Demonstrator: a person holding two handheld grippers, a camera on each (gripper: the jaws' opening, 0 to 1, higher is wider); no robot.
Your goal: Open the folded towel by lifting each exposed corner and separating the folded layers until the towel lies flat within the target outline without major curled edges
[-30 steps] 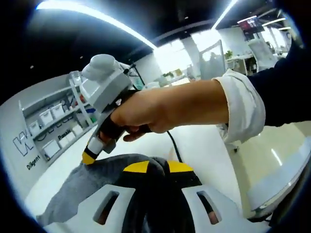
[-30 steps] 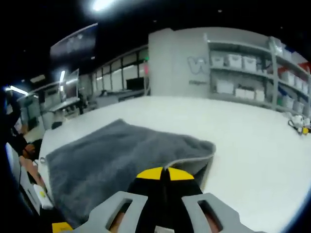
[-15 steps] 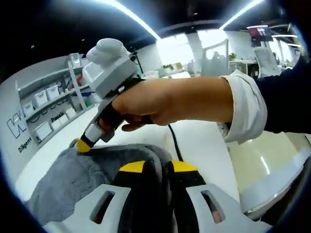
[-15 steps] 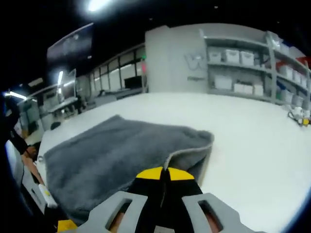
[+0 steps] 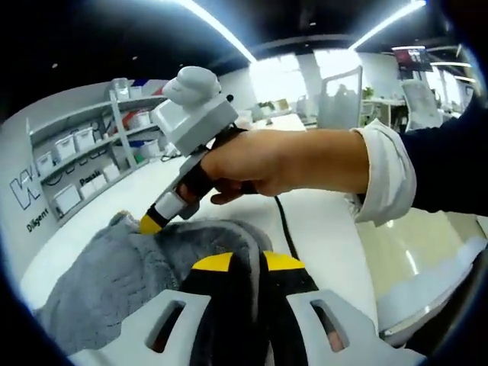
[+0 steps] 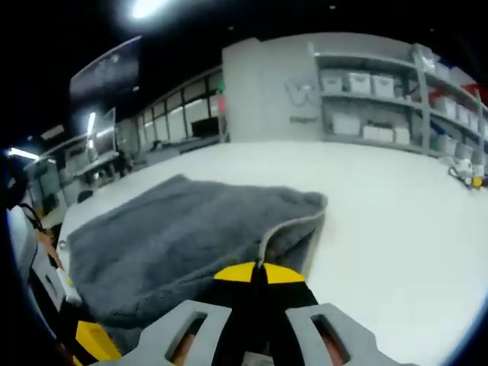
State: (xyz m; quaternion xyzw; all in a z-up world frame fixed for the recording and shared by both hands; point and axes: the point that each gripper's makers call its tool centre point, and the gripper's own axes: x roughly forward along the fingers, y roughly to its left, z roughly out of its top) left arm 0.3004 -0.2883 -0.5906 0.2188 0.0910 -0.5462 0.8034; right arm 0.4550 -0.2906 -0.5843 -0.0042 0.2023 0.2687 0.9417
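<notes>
The grey towel (image 5: 107,282) lies bunched on the white table (image 5: 324,229). My left gripper (image 5: 248,263) is shut, with towel cloth pinched between its yellow-tipped jaws. A hand (image 5: 267,164) holds my right gripper (image 5: 150,223), whose yellow tip rests on the towel's raised fold. In the right gripper view the towel (image 6: 168,232) spreads to the left with a folded corner and pale hem near the middle. My right gripper (image 6: 258,273) is shut on that hem. A yellow tip of the left gripper (image 6: 95,339) pokes in at the lower left.
Shelves with white bins (image 6: 381,91) line the far wall, also seen as shelves (image 5: 84,152) in the left gripper view. Bare table top (image 6: 396,229) stretches to the right of the towel. A black cable (image 5: 284,229) trails from the right gripper. A small object (image 6: 474,181) sits far right.
Both grippers keep their hold. The right gripper and hand have drifted rightward in the left gripper view, and the towel's fold has bunched higher. The towel looks closer in the right gripper view.
</notes>
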